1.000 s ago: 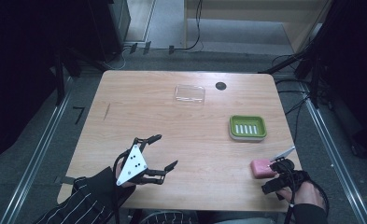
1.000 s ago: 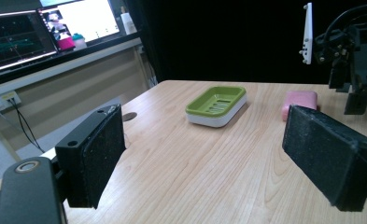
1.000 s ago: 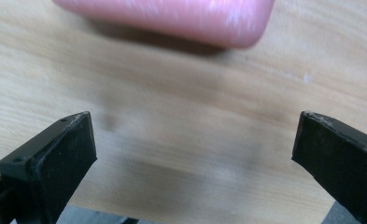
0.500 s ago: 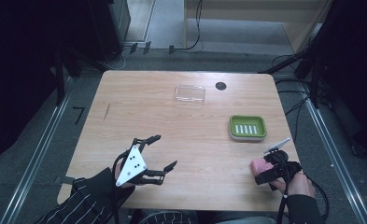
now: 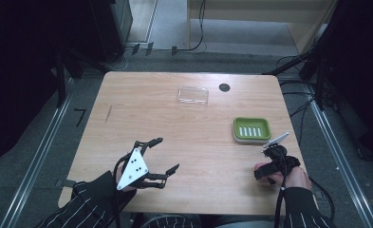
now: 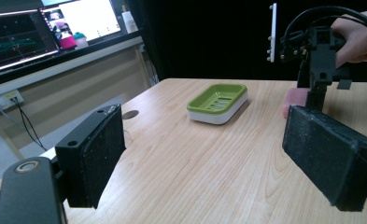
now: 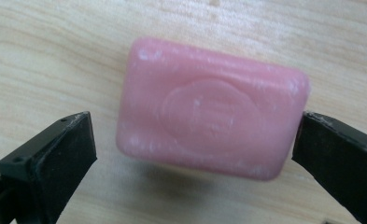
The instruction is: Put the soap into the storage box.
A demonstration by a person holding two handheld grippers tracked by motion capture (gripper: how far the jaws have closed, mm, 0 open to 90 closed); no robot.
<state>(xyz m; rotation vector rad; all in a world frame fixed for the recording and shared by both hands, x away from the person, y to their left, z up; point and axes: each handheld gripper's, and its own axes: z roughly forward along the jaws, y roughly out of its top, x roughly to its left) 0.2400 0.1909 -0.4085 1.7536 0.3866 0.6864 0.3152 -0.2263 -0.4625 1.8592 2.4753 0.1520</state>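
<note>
Right gripper (image 7: 195,140) wide around pink soap (image 7: 209,109), contact unclear; left gripper (image 5: 163,154) wide, empty, over table (image 5: 174,123).

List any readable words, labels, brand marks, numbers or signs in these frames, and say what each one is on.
No text reads clearly in any view.
Pink soap bar: an oval embossed stamp on its top face, too worn and blurred to read.
Monitors behind the table: graphics and windows on screen, too small and blurred to read.
Green soap dish: slots, with no lettering to be made out.
</note>
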